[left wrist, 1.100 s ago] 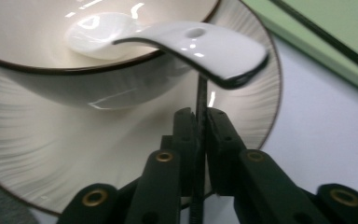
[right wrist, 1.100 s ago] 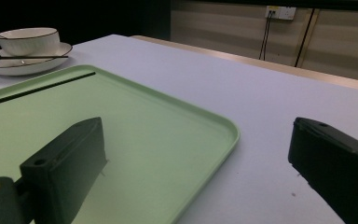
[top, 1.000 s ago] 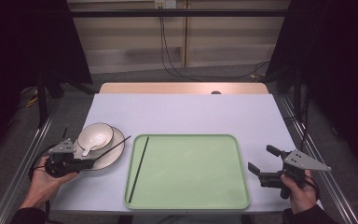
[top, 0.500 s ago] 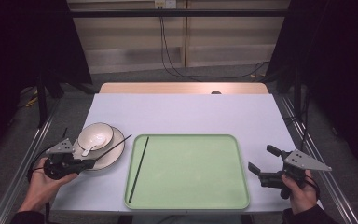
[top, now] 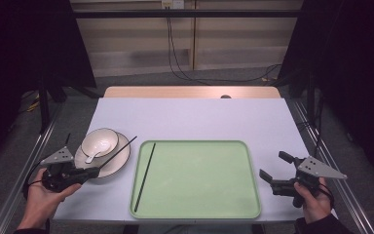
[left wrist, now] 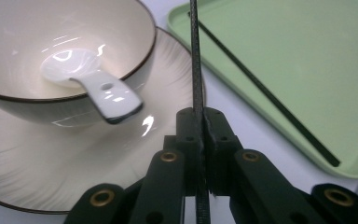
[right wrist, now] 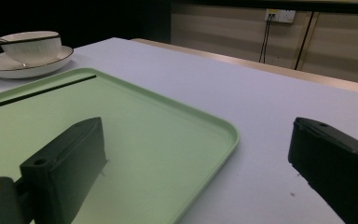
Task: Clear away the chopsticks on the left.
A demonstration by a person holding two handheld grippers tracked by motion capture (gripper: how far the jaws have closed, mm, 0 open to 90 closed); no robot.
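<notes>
My left gripper (top: 93, 170) sits at the table's front left, shut on a thin black chopstick (top: 119, 150) that slants up and to the right over the plate's edge. In the left gripper view the jaws pinch the chopstick (left wrist: 195, 60) near its lower end. A second black chopstick (top: 146, 175) lies inside the green tray (top: 204, 180) along its left side. My right gripper (top: 271, 164) is held just off the tray's right edge, open. Nothing lies between the jaws of my right gripper (right wrist: 198, 140).
A white bowl (top: 102, 139) holding a white spoon (top: 93, 155) stands on a plate (top: 114, 163) left of the tray, close to my left gripper. The white table (top: 195, 117) stretches bare behind the tray. Dark stands and cables lie beyond the table's far edge.
My left gripper has lifted a little and shifted slightly right, carrying the chopstick with it. The right gripper has stayed where it was.
</notes>
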